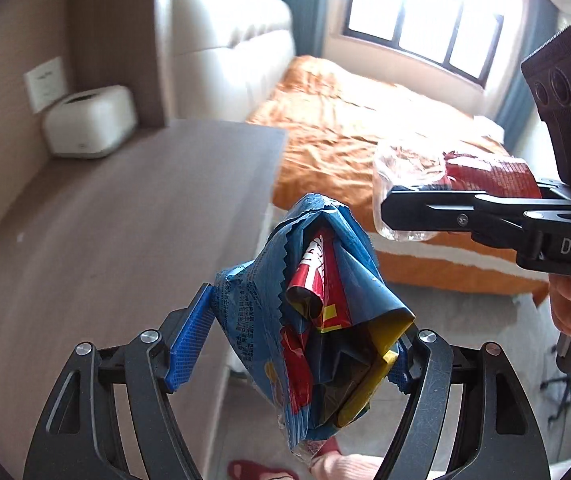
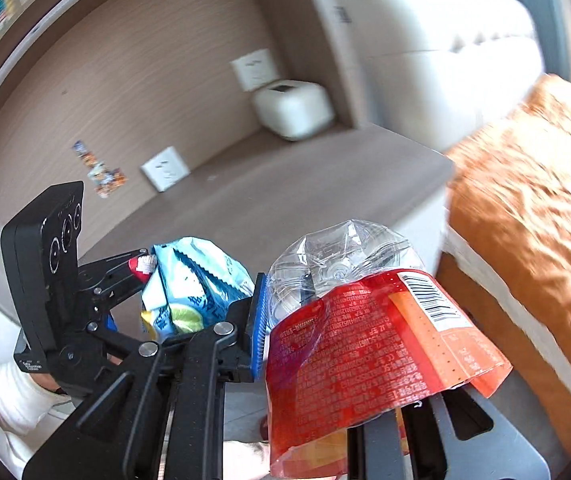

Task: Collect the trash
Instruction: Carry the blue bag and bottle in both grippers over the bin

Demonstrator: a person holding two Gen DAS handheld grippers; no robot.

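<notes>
My left gripper (image 1: 301, 328) is shut on a crumpled bundle of blue, red and yellow snack wrappers (image 1: 309, 320), held in the air past the desk's edge. The same bundle shows in the right wrist view (image 2: 193, 284), between the left gripper's fingers. My right gripper (image 2: 349, 320) is shut on a crushed clear plastic bottle (image 2: 341, 256) together with a red-orange wrapper (image 2: 365, 360). In the left wrist view the right gripper (image 1: 425, 208) is up at the right, with the bottle (image 1: 405, 172) sticking out over the bed.
A brown wooden desk (image 1: 125, 220) lies to the left with a white box-shaped device (image 1: 89, 120) at its back corner. A bed with an orange cover (image 1: 365, 120) lies ahead under a window (image 1: 425, 8). A wall socket (image 2: 165, 168) and stickers (image 2: 101, 172) are on the wood wall.
</notes>
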